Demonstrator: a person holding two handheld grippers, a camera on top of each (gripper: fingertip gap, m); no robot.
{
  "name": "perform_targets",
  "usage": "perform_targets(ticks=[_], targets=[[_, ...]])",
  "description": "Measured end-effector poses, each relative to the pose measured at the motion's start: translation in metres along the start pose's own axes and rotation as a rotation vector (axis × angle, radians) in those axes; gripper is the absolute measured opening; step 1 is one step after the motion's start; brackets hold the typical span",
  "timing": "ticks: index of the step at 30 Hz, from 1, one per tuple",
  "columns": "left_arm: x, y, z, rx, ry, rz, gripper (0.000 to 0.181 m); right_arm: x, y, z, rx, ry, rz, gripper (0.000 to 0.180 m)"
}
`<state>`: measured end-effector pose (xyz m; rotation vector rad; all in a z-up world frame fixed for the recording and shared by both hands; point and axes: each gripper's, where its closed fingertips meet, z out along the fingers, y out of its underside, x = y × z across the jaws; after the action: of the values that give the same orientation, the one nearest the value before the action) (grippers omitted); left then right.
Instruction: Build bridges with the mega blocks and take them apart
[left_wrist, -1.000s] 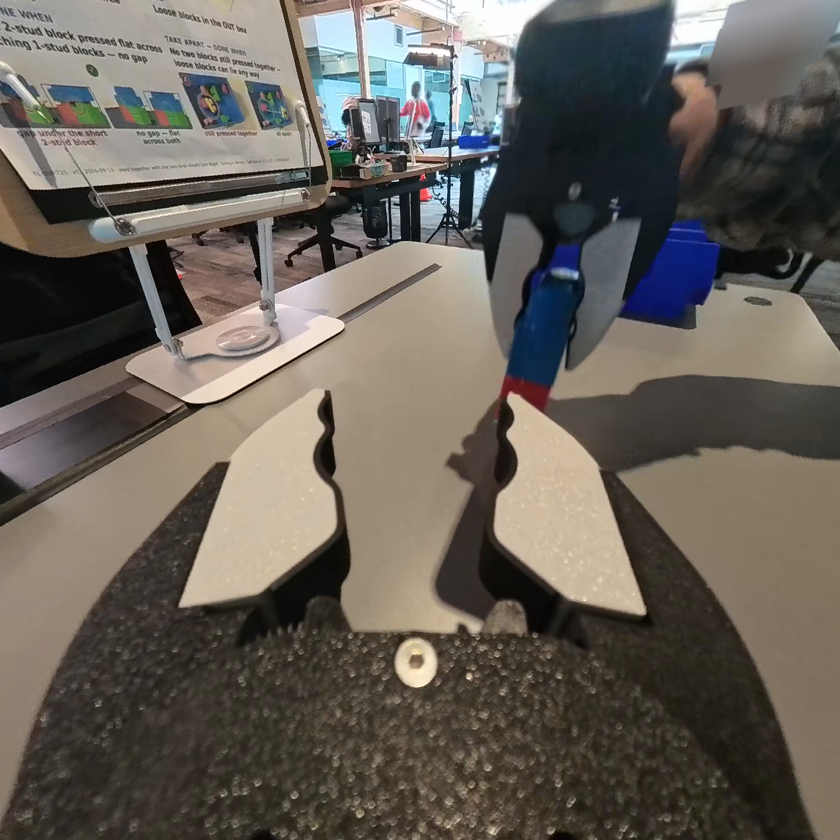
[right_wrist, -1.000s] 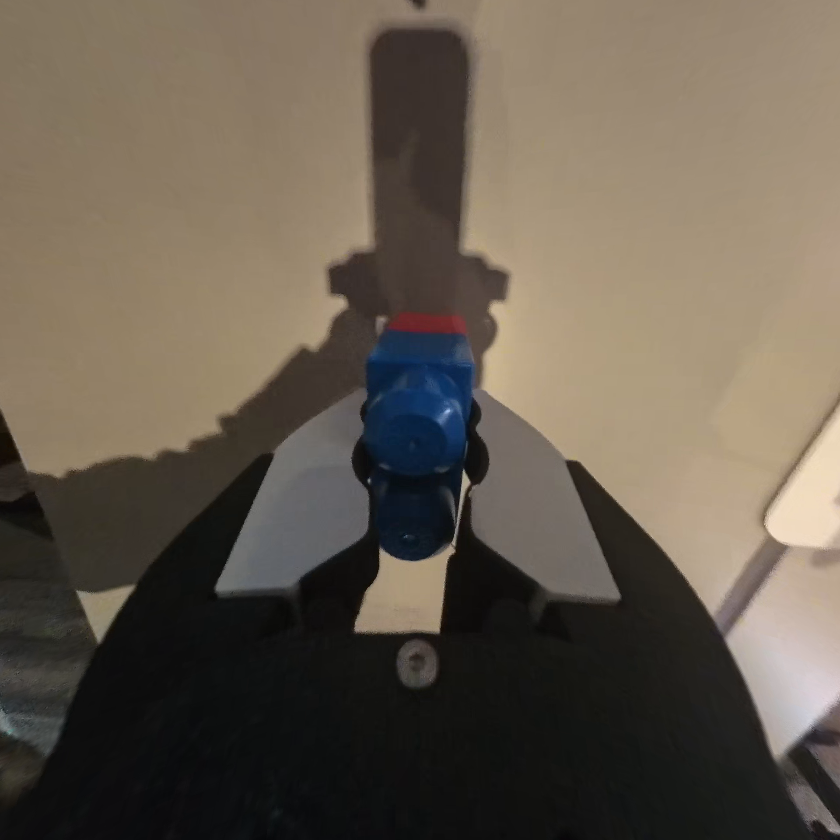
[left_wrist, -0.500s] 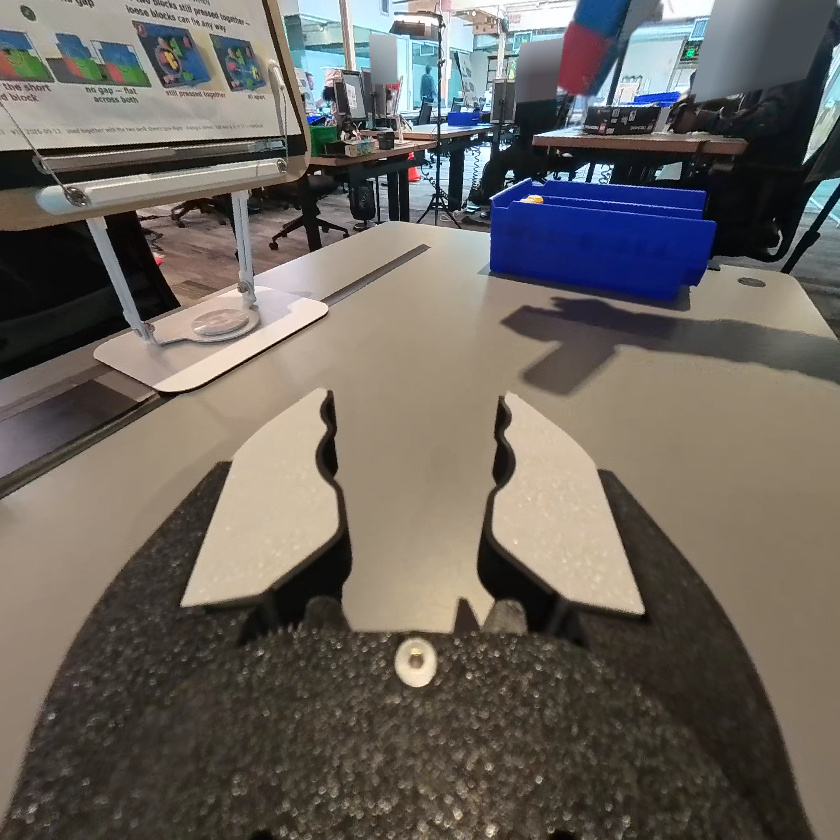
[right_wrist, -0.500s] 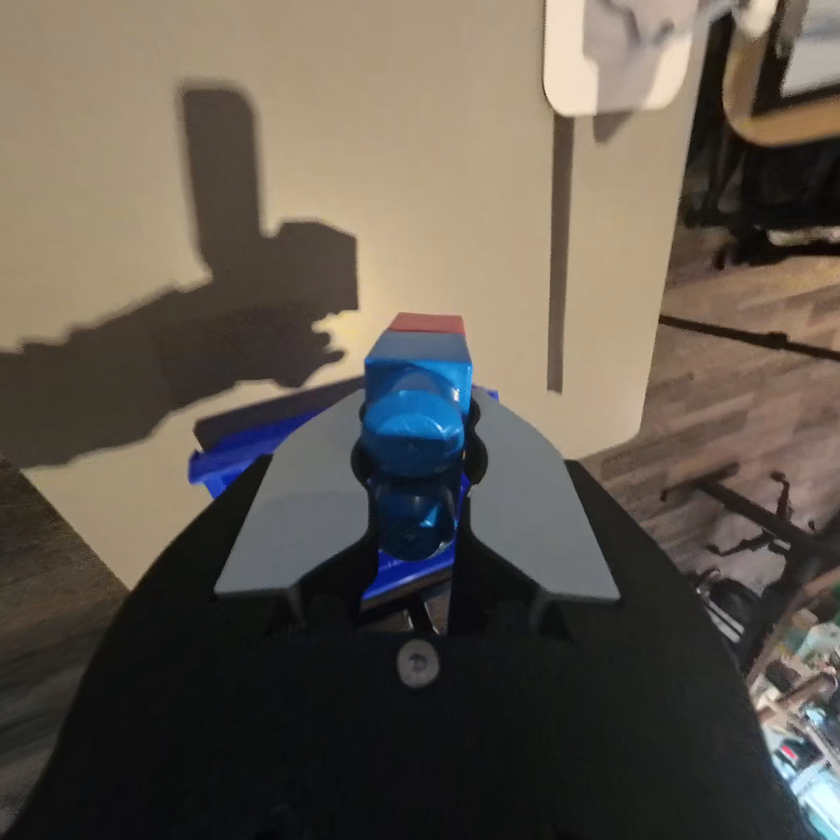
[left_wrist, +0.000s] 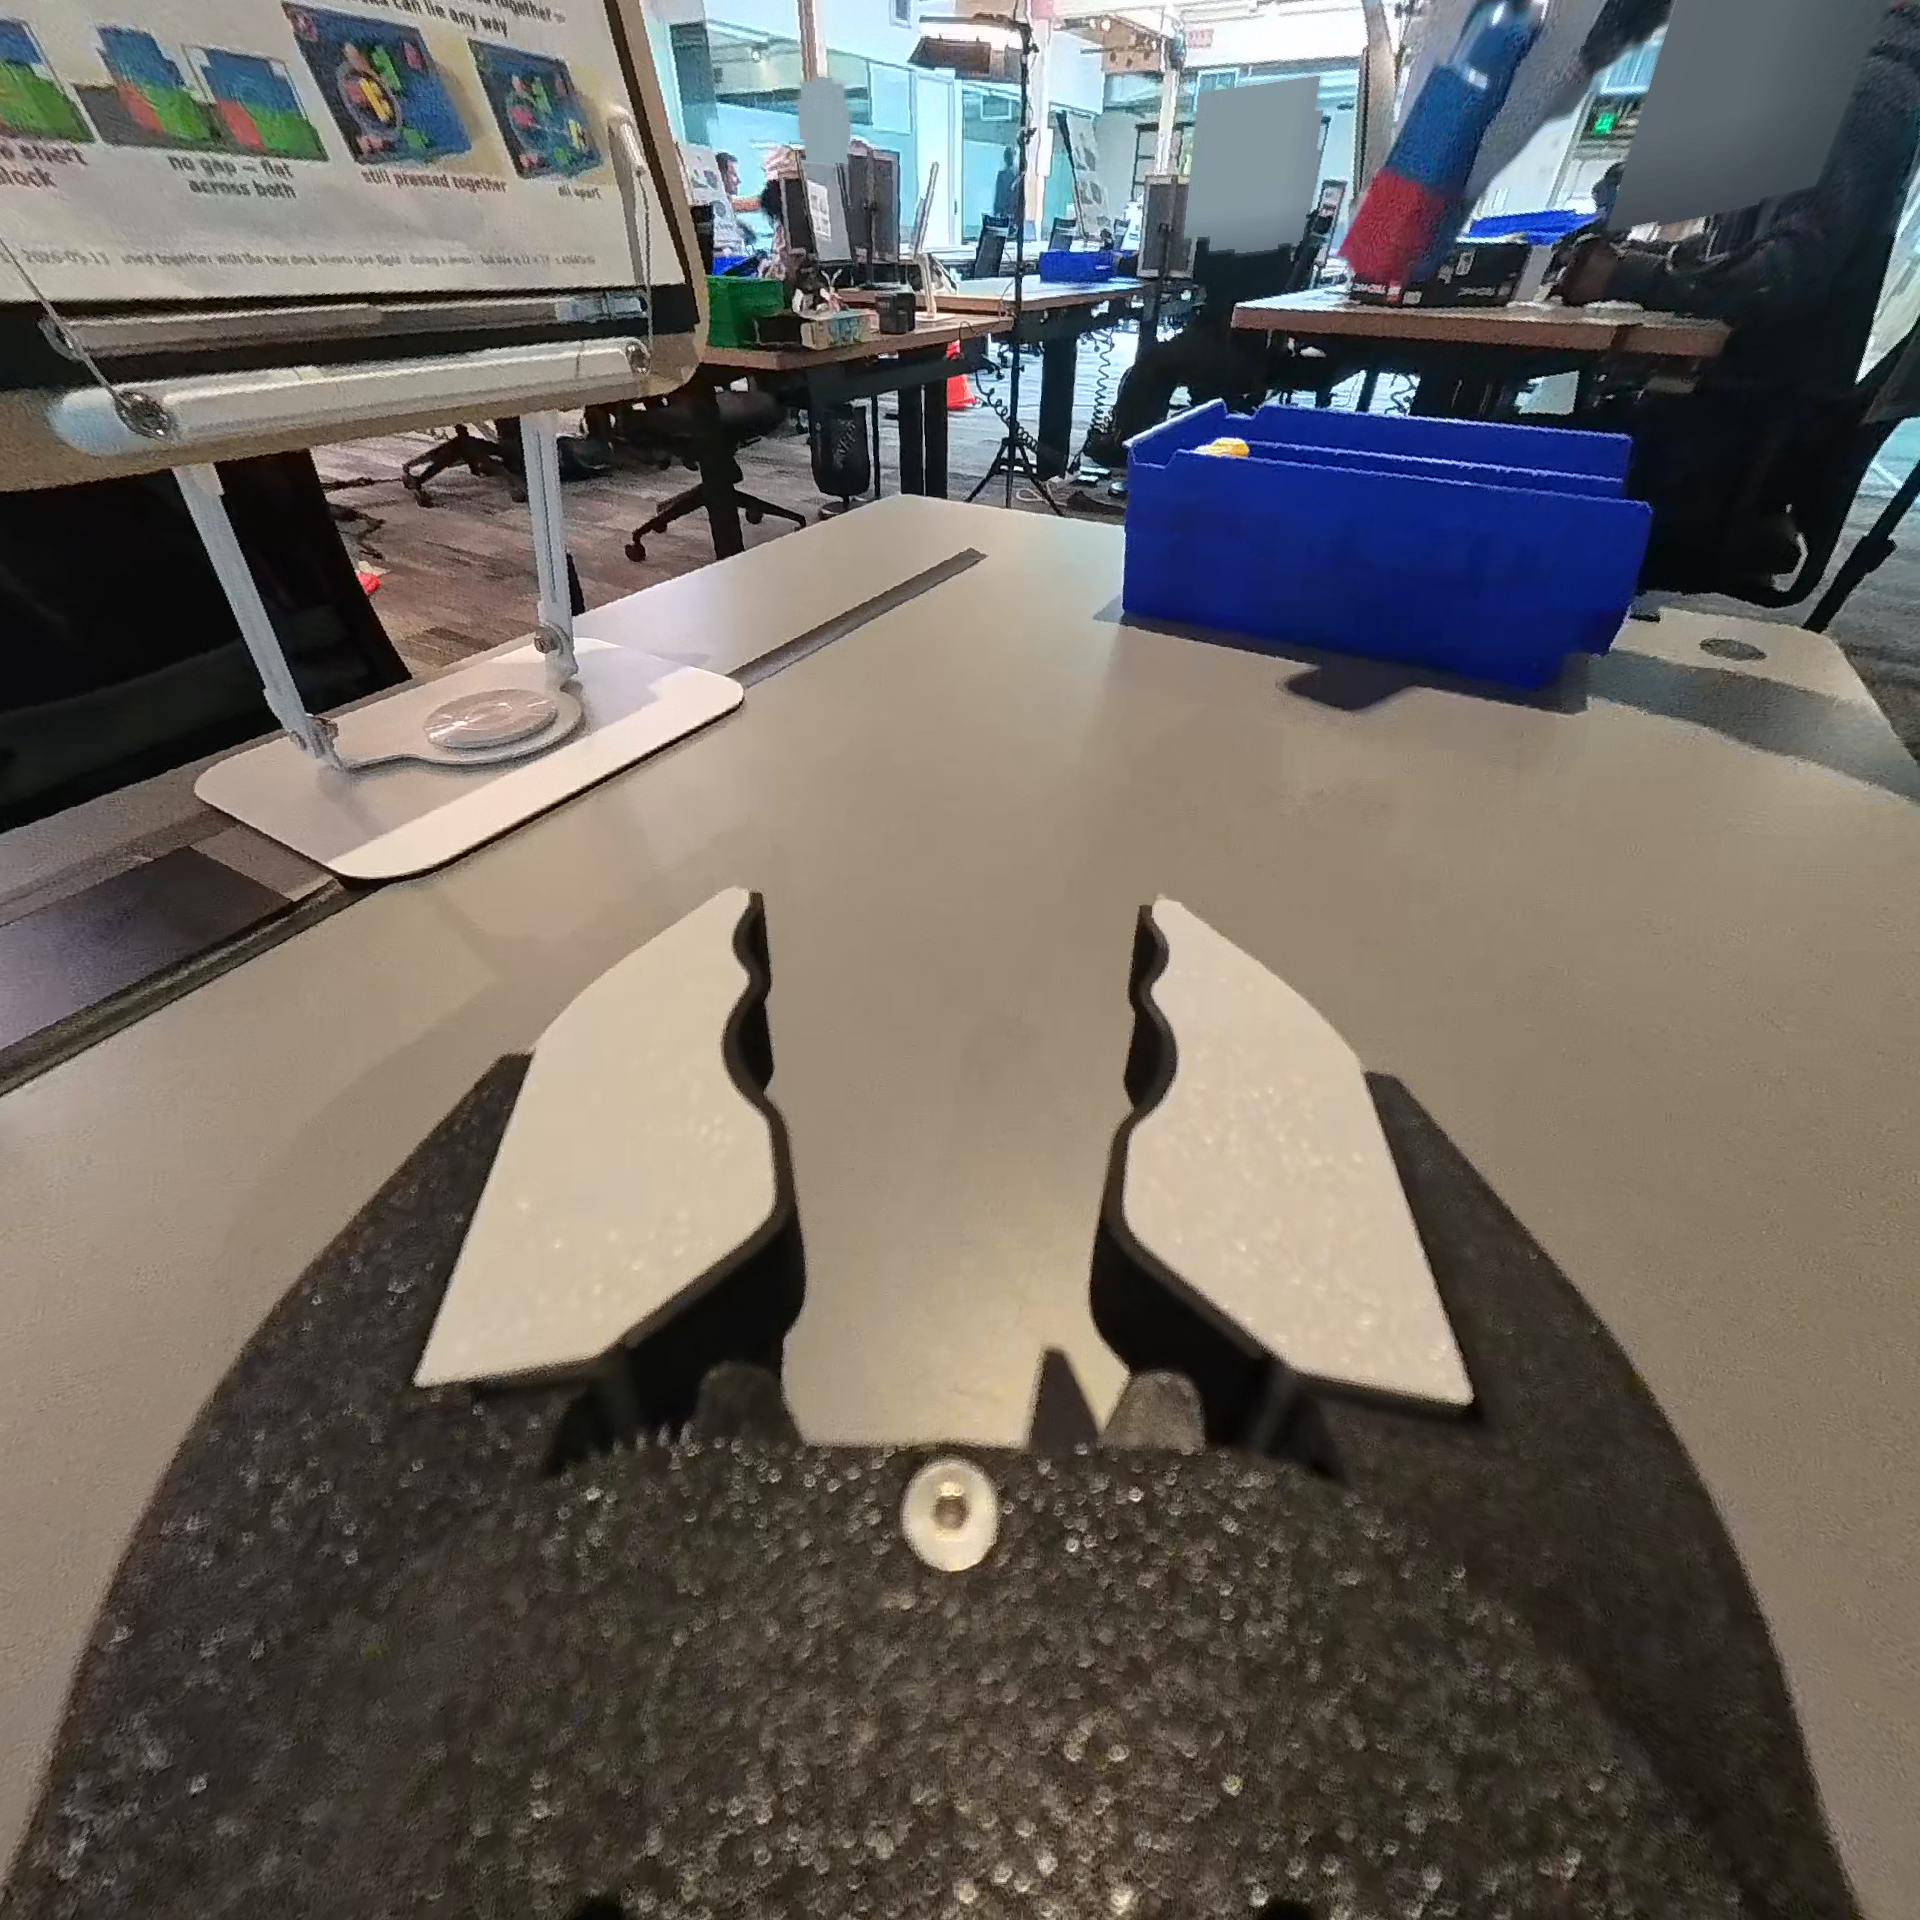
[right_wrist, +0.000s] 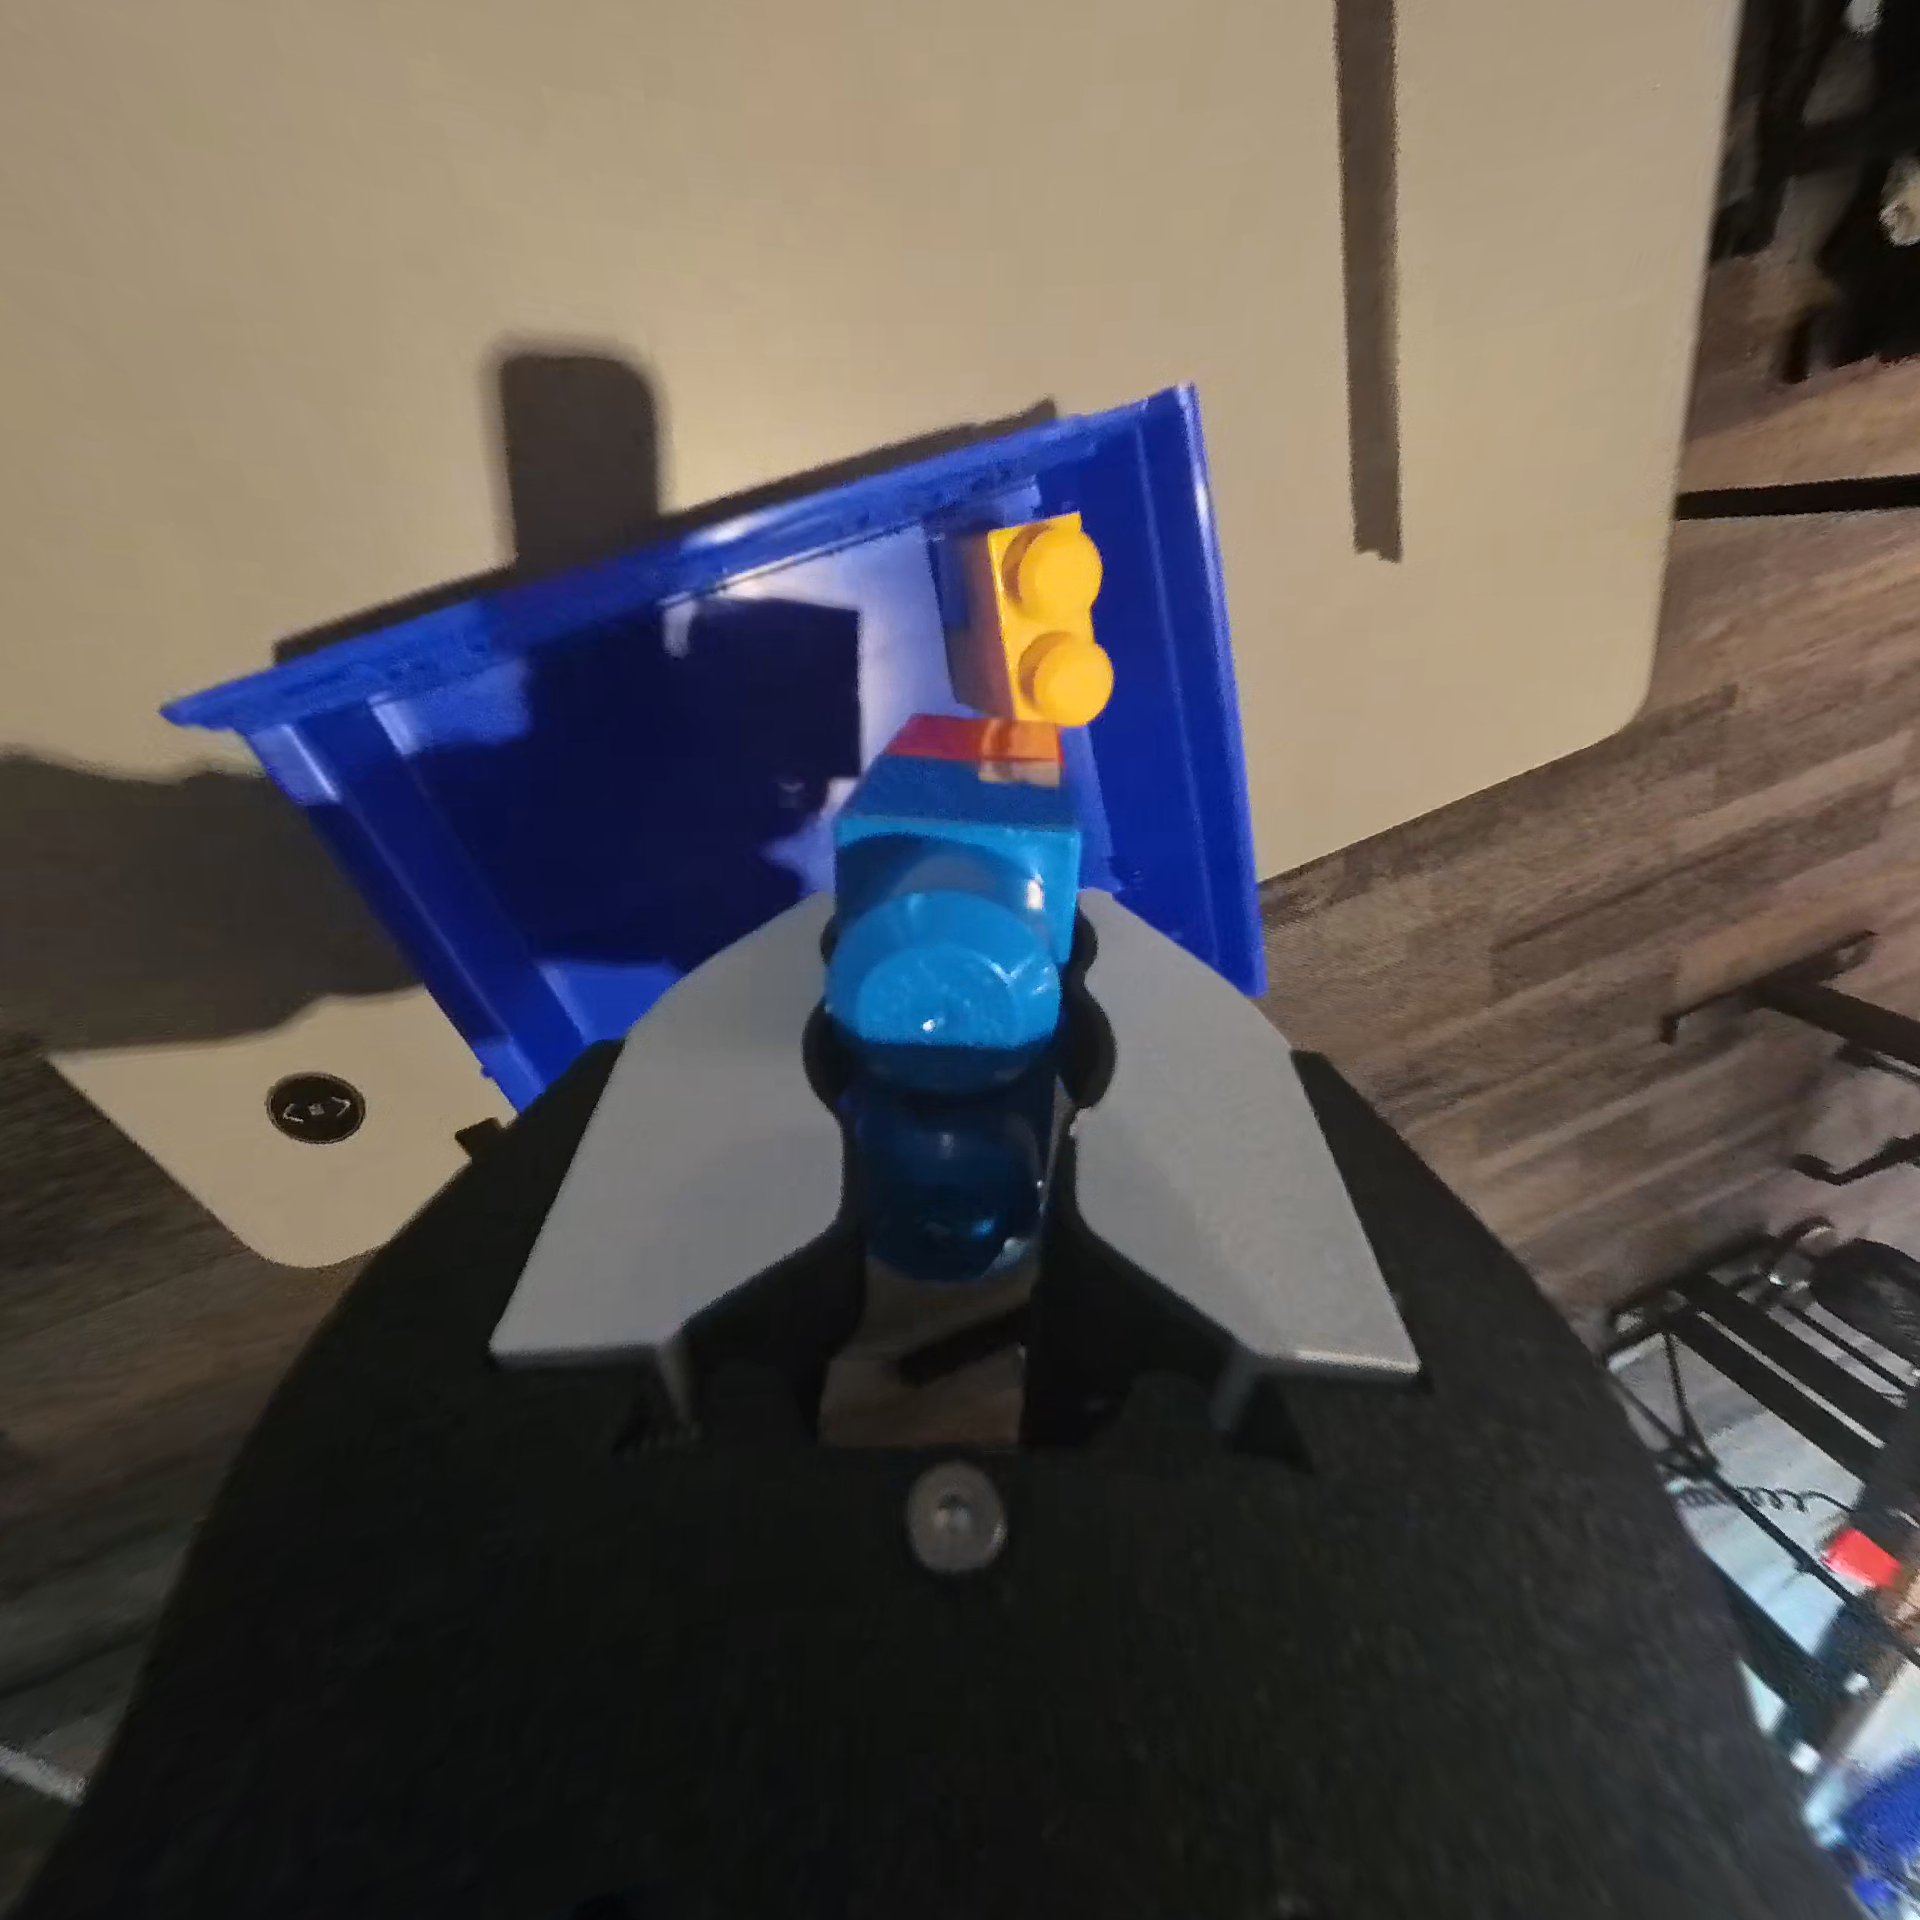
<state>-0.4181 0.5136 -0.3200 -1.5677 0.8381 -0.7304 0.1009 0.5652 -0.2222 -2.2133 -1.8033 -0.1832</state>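
Relocated from table centre to above bin (right_wrist: 436, 727): right gripper (right_wrist: 951, 1023) pinching blue block (right_wrist: 956, 862), red block (right_wrist: 940, 740) attached; yellow block (right_wrist: 1044, 623) in bin at 12 o'clock; left gripper (left_wrist: 951, 997) spread, empty.

1. I see a pale grey table (left_wrist: 1039, 748) nearest me, with a dark groove running toward its far edge.
2. Left: white stand base (left_wrist: 468, 758) under a tilted board.
3. Far: wood-topped desks (left_wrist: 1455, 317), office chairs (left_wrist: 707, 457), wood-plank floor (right_wrist: 1558, 935), bright glazed walls.

Right gripper (right_wrist: 956, 997) with blue block (right_wrist: 956, 883) now above blue bin (right_wrist: 727, 727), yellow block (right_wrist: 1049, 623) newly visible
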Motion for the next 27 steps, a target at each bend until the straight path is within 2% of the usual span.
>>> perform_targets(ticks=[6, 16, 27], targets=[[-0.001, -0.003, -0.005, 0.026, -0.044, 0.013, 0.065, -0.015, 0.015, 0.045, 0.025, -0.102, -0.027, 0.037], [-0.001, 0.006, -0.002, 0.004, -0.075, 0.008, 0.065, -0.025, 0.004, 0.118, 0.062, -0.222, -0.078, 0.037], [0.004, 0.007, 0.005, -0.011, -0.075, 0.032, 0.065, -0.023, -0.004, 0.154, 0.031, -0.291, -0.104, 0.037]])
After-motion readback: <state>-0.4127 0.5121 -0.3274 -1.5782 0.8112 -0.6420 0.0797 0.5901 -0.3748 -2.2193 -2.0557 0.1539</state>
